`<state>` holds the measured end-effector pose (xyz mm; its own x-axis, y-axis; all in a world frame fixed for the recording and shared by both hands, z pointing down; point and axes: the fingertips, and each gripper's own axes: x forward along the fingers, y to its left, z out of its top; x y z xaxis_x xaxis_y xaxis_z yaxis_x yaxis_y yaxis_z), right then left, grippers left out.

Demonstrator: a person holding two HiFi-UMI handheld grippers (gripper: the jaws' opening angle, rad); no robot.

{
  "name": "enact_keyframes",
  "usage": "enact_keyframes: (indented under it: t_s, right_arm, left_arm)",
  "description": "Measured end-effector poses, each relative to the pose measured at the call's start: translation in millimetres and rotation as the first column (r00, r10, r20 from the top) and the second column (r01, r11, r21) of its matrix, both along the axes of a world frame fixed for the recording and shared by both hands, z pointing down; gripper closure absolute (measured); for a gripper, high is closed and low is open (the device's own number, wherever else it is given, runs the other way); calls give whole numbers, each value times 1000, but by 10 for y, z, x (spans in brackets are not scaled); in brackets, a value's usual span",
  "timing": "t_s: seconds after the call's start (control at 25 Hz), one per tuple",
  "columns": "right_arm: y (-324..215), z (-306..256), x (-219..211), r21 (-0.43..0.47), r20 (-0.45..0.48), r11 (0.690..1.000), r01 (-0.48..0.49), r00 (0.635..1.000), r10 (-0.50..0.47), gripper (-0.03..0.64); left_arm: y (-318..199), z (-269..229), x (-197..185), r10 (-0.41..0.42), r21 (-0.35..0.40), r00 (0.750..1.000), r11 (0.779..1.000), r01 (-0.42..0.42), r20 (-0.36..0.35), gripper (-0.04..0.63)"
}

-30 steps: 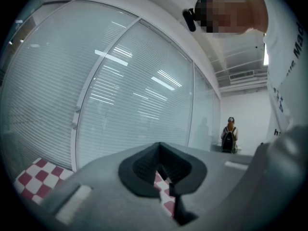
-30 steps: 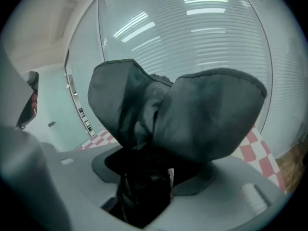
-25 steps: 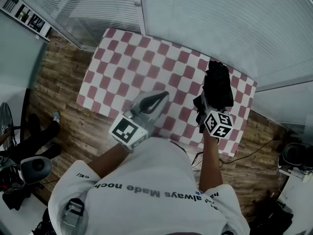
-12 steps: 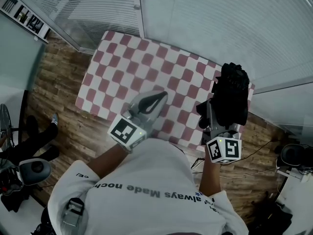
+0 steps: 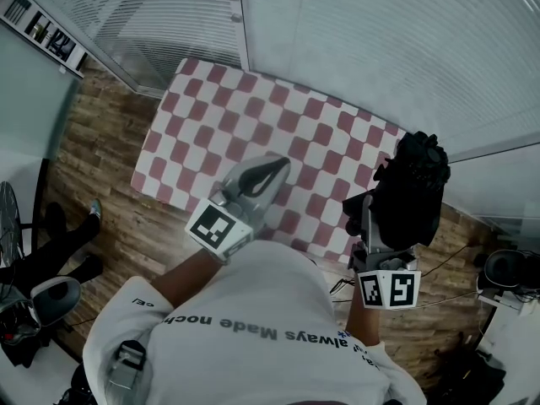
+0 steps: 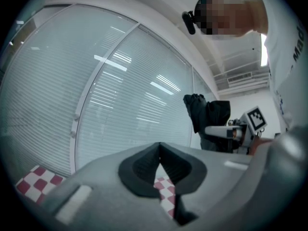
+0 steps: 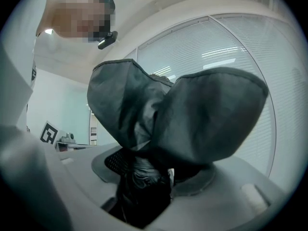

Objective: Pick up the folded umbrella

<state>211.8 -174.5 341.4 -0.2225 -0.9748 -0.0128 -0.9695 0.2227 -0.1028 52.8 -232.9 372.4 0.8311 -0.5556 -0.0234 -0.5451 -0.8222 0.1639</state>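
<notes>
1. The right gripper (image 5: 375, 213) is clamped on the folded umbrella (image 5: 412, 194). In the right gripper view, the dark fabric is pinched between both jaws and the pads press in from either side.
2. The umbrella is black and bunched. Its loose folds bulge out above the jaws, and a narrower part runs down between them.
3. The umbrella is held up in the air, off the table (image 5: 211, 116). In the head view it hangs at the table's right end, overlapping the far right corner and the strip of floor beside it.
4. In the left gripper view, the umbrella shows at gripper height against the pale wall, with the table's cloth lower down.
5. The left gripper (image 5: 273, 170) is clenched with nothing in it. In the left gripper view, its two dark pads meet at the tips with only the checked cloth visible behind them.
6. The left gripper sits over the near edge of the table, about midway along it, and points toward the window blinds (image 5: 354, 49).
7. The two grippers are well apart, the left over the cloth and the right out past the table's right end.
8. The table carries a red-and-white checked cloth, and its far edge lies along the blinds.
9. A wooden floor (image 5: 110, 175) surrounds the near and left sides of the table.
10. The person's white shirt (image 5: 253, 310) fills the bottom of the head view, with both forearms reaching forward from it.
</notes>
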Motion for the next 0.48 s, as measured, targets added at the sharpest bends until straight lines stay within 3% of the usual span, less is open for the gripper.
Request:
enact_keyframes:
  t_s: [0.48]
  right_arm:
    - [111,-68,-17,16,-16,1000,-15,1000,15,367]
  left_arm:
    - [-58,-45,3,3,9,1000,1000,-3,-7,592]
